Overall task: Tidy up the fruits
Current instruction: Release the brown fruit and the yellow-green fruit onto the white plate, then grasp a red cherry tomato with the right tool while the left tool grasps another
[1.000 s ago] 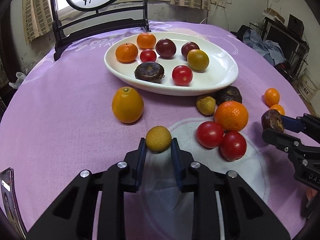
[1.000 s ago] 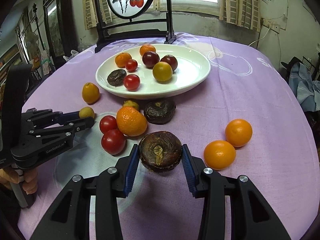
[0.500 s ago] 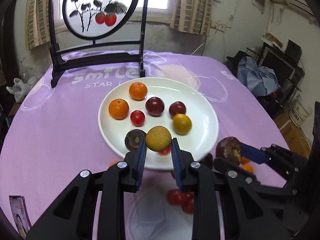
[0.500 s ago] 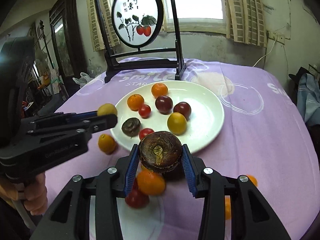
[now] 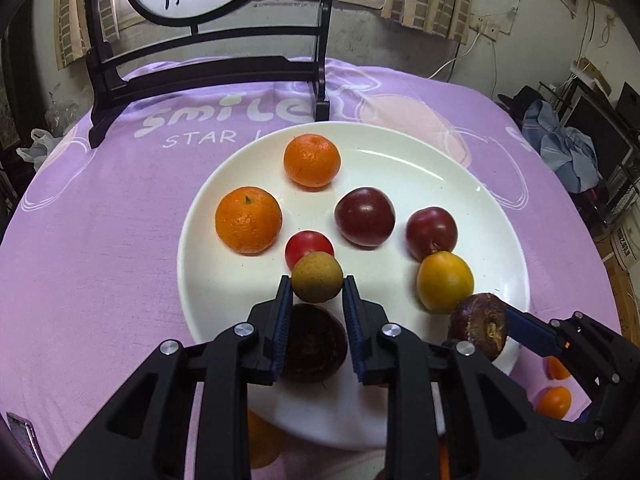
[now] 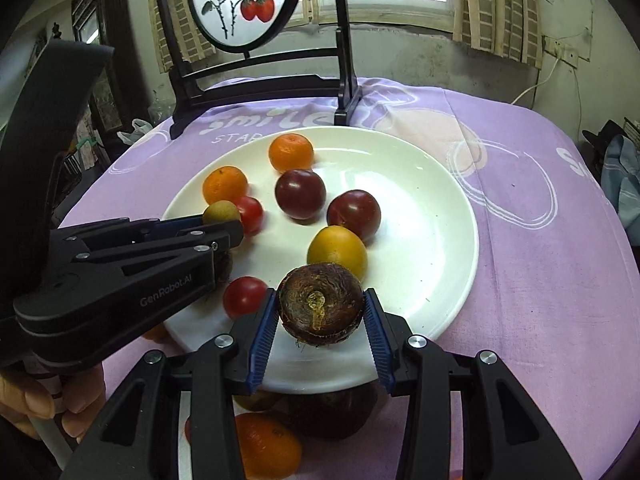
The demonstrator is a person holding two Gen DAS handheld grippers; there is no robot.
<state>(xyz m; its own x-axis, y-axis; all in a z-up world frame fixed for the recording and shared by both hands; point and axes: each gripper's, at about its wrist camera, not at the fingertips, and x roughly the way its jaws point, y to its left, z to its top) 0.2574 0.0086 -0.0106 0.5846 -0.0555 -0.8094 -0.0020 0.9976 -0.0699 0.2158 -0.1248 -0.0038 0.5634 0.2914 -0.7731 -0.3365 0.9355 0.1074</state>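
The left gripper is clenched on a small yellow-green fruit, held above the white plate, toward the plate's 7 o'clock side in the left wrist view; directly under the blue-padded fingers a dark wrinkled fruit rests on the plate. Just past the held fruit, at its 11 o'clock, sits a red tomato. Around the plate in that view: one tangerine at 9 o'clock, a second tangerine at 11 o'clock, two dark red plums near the centre, and a yellow fruit at about 4 o'clock, touching the nearer plum. The right gripper grasps a dark brown fruit with a pale stem scar facing the camera, poised over the plate's near rim at 6 o'clock in the right wrist view; a second red tomato lies on the plate at the fruit's 9 o'clock. Below the plate's near edge, on the purple tablecloth, an orange and another dark fruit lie partly hidden behind the gripper. Two small orange fruits rest on the cloth at the plate's 4 o'clock in the left wrist view. A black-framed painted screen stands at the table's 12 o'clock
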